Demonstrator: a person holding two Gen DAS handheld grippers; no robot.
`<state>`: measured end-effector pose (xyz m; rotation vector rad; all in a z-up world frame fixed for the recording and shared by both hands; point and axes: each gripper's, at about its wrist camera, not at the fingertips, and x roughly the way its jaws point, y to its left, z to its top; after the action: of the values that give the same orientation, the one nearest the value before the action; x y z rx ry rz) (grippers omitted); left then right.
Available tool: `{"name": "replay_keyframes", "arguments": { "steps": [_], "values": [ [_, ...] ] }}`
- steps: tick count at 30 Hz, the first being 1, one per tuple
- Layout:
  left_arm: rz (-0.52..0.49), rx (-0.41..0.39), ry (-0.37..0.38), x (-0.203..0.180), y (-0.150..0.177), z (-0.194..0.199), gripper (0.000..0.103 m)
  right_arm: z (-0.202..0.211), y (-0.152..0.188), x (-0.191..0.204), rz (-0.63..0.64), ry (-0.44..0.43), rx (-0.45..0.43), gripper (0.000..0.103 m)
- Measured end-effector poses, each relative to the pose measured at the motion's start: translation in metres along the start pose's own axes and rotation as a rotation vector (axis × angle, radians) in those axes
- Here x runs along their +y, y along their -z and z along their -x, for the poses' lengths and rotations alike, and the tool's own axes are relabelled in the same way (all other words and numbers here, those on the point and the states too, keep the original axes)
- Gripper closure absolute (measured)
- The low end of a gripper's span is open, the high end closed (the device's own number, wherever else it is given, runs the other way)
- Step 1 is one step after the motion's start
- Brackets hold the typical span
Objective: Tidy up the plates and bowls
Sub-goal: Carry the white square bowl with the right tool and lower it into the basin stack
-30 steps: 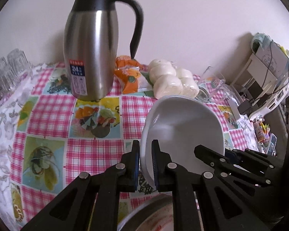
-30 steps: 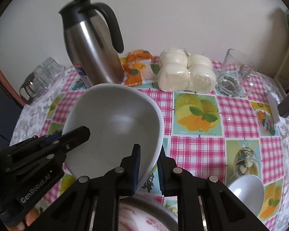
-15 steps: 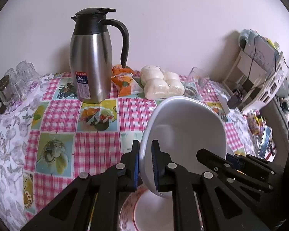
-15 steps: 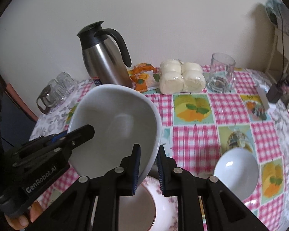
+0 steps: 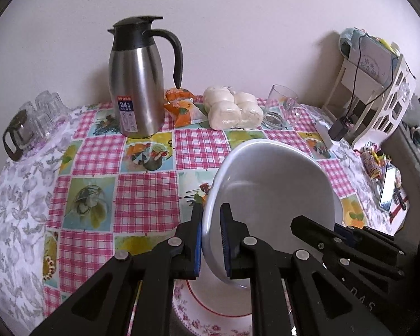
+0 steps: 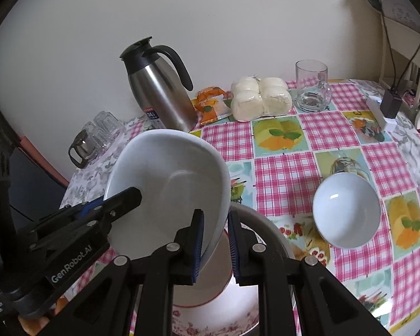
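Large white glazed ceramic bowl (image 5: 271,196) is held in the air, tipped steeply on edge, just above a floral-rimmed plate with a red ring (image 6: 210,316) at the near edge of the desk (image 5: 145,201). Both claws are on it: left claw (image 5: 211,240) clamped on the rim at one side, right claw (image 6: 214,247) clamped on the opposite rim, one finger inside the wall and one outside on each.

Handling, as a judgement: rigid, fairly heavy for a rim pinch, glaze slick, chips or breaks if dropped or knocked on the plate. Rim is the only sensible hold; two opposed grips keep it from swinging. Lower level and slow, release only once the base sits.

Look: plain white, smooth, deep, empty, thin rim, no pattern.

Outward: small white ceramic bowl (image 6: 347,210) sits upright on the pink checked tablecloth, well apart to the right, likely next to stack. Further back near the wall: steel thermos jug with black handle (image 5: 138,84), wrapped white buns (image 5: 232,109), clear glass mug (image 6: 312,86), cluster of upturned glasses (image 5: 39,117).
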<state>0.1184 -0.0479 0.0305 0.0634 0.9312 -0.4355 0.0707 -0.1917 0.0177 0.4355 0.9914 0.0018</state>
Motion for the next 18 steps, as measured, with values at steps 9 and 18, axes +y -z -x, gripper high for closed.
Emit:
{"name": "replay_keyframes", "arguments": {
  "steps": [9,18],
  "values": [
    [-0.067,-0.018,-0.033,-0.021,0.011,0.016,0.091,0.019,0.019,-0.016,-0.062,-0.055,-0.058,0.084],
    [-0.066,-0.045,-0.067,-0.026,0.024,0.031,0.09,0.027,0.029,-0.014,-0.042,-0.073,-0.062,0.084]
  ]
}}
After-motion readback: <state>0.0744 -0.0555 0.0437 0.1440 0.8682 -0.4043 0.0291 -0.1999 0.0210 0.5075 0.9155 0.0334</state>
